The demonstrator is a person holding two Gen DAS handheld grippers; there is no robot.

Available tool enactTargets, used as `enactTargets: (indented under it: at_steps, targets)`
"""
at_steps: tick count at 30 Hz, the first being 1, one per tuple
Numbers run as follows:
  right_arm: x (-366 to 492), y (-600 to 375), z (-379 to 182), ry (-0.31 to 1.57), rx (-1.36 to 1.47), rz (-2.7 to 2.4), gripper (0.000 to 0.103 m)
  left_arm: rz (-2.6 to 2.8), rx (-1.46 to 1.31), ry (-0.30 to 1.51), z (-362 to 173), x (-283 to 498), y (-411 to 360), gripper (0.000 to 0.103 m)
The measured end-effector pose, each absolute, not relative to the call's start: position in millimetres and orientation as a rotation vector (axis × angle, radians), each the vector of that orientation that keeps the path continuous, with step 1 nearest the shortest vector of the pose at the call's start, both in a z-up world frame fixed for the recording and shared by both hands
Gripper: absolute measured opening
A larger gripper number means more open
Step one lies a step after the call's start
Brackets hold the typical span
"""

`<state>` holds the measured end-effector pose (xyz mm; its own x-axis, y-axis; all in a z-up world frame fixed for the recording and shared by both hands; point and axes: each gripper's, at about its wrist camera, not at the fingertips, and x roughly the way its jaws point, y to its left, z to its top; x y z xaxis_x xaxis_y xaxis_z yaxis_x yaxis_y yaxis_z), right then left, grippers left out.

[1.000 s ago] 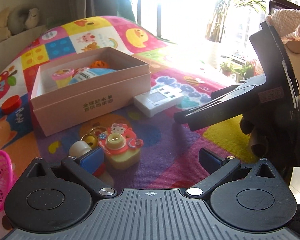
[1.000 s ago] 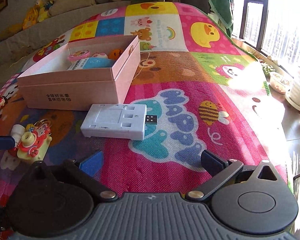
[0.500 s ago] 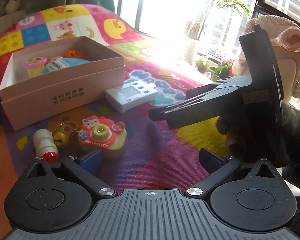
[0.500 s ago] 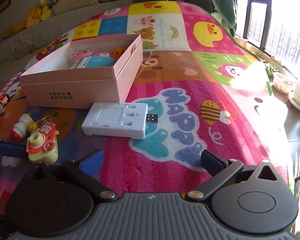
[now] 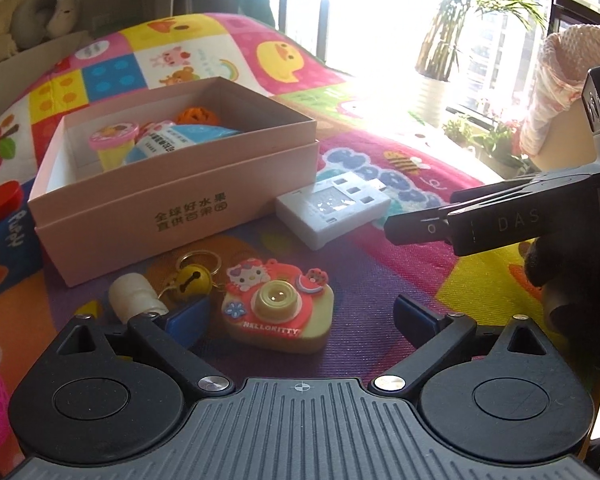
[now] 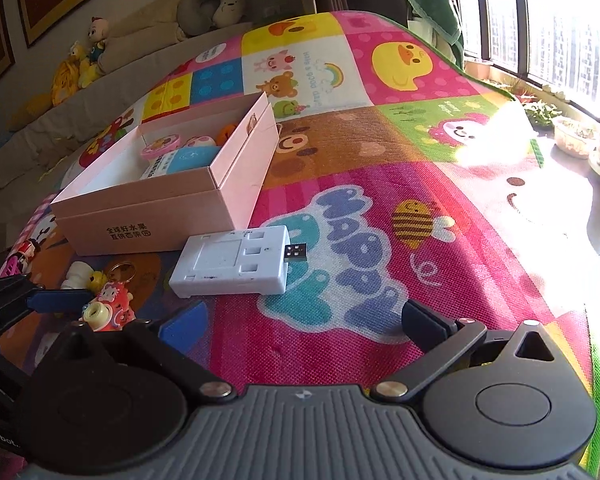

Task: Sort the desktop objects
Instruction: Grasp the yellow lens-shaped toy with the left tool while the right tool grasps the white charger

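Our left hand-held gripper point(image 5: 300, 312) has just been closing around the toy camera point(image 5: 278, 311), which lies between its fingers on the play mat point(image 6: 380, 184); the pads stand apart from it. Our right hand-held gripper point(image 6: 304, 320) gapes wide with nothing in it. The white card reader point(image 6: 232, 266) lies at its 11 o'clock, just beside the pink box point(image 6: 168, 204).

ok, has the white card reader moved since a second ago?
No. The white card reader still lies at the front corner of the pink box.
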<state>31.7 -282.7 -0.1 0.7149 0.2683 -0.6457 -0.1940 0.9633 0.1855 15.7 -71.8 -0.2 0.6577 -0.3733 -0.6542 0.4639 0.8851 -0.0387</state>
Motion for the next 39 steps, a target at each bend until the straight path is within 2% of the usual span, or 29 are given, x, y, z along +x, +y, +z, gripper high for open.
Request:
enactTargets:
  at_steps: [1,5,14,16,18,21,27,30,31,32,34,39]
  targets:
    - [32,-283,0,0.73,0.109,0.254,0.103,-0.467,0.154,0.697,0,14,-75,0.082]
    - [31,-282,0,0.727,0.107,0.242,0.103,-0.414,0.198,0.668,1,5,-79,0.062]
    - [31,-253,-4,0.752,-0.067,0.224,0.103,-0.184,0.17,0.679,4,-42,-30,0.063]
    - [32,-244,-4,0.757,-0.096,0.25,0.103,-0.125,0.141,0.69,5,-49,-13,0.068]
    - [37,-236,-3,0.766,-0.093,0.272,0.103,-0.123,0.11,0.703,7,-52,-4,0.07]
    - [48,-221,-4,0.765,-0.1,0.264,0.103,-0.174,0.09,0.707,7,-55,0,0.079]
    - [77,-212,-5,0.763,-0.093,0.238,0.103,-0.185,0.107,0.685,5,-47,-4,0.085]
    - [79,-210,-5,0.76,-0.106,0.25,0.103,-0.188,0.094,0.688,4,-40,-1,0.082]
    - [76,-210,-4,0.756,-0.113,0.256,0.101,-0.197,0.084,0.695,3,-39,0,0.078]
    - [73,-209,-4,0.751,-0.118,0.265,0.094,-0.198,0.079,0.691,3,-39,1,0.076]
    - [65,-208,-1,0.75,-0.126,0.28,0.093,-0.198,0.084,0.682,4,-41,1,0.064]
    - [39,-206,8,0.749,-0.16,0.326,0.093,-0.206,0.105,0.668,6,-49,0,0.064]
